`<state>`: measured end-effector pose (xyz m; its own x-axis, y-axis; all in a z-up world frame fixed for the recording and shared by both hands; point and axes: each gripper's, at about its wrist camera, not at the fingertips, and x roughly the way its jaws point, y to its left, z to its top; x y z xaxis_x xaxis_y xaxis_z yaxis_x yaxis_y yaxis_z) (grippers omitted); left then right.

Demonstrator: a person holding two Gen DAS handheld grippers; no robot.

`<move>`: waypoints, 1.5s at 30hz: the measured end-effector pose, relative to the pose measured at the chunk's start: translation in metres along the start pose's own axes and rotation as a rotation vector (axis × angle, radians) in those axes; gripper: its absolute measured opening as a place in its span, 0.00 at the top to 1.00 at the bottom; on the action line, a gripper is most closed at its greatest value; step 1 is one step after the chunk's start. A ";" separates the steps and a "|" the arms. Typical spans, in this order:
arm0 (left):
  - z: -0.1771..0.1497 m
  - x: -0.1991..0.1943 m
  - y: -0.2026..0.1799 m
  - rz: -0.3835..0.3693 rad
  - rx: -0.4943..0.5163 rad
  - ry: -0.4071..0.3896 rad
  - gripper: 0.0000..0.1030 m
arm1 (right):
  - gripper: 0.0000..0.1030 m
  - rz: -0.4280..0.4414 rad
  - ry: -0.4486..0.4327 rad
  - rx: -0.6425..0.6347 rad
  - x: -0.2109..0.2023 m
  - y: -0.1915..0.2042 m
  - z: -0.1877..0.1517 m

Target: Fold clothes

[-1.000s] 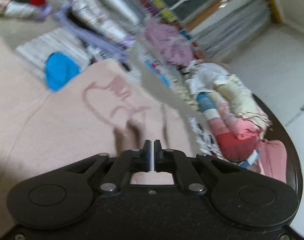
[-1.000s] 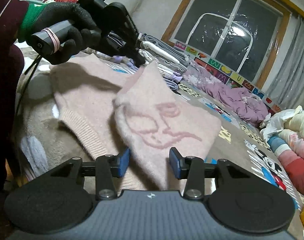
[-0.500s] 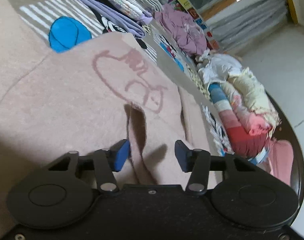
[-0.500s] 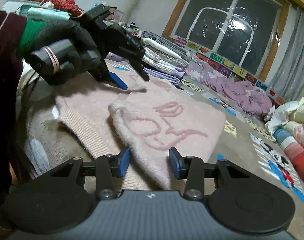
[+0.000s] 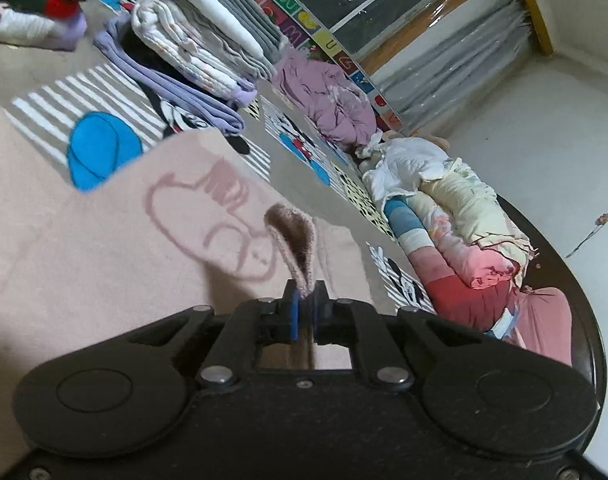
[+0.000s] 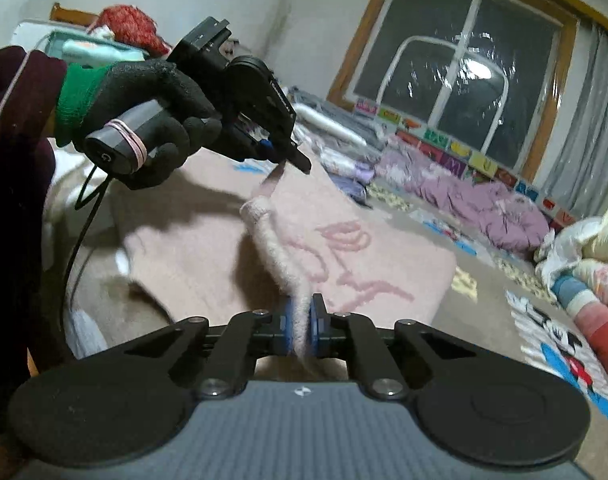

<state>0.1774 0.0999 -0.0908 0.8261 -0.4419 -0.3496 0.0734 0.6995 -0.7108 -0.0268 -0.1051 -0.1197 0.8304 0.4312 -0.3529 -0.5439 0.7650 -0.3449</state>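
Your left gripper (image 5: pixel 304 304) has its jaws clamped on a raised fold of the pink sweater (image 5: pixel 104 248), having just closed on it; the pinched knit stands up in a loop in front of the pads. Your right gripper (image 6: pixel 302 328) has likewise just closed, and its blue pads (image 6: pixel 287 330) squeeze another ridge of the same sweater, which rises from the jaws toward your other tool. In the right wrist view your gloved left hand (image 6: pixel 144 116) grips the handle of the left gripper above the garment, its tip at the far end of that lifted ridge. The sweater lies spread on a grey cartoon-print blanket (image 5: pixel 304 168), its drawn pink outline facing up. Beyond it sit stacks of folded clothes (image 5: pixel 208 32), a crumpled purple garment (image 5: pixel 331 100) and rolled bedding (image 5: pixel 455 232) under the window (image 6: pixel 463 56).
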 end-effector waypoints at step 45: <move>0.050 0.169 -0.085 0.132 0.250 0.239 0.61 | 0.55 0.234 -0.033 0.297 0.027 -0.030 -0.006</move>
<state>0.3393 -0.0059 -0.0592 0.6859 -0.4365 -0.5823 0.1334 0.8620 -0.4890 0.0116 -0.1197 -0.1242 0.6939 0.6222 -0.3626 -0.6646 0.7471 0.0103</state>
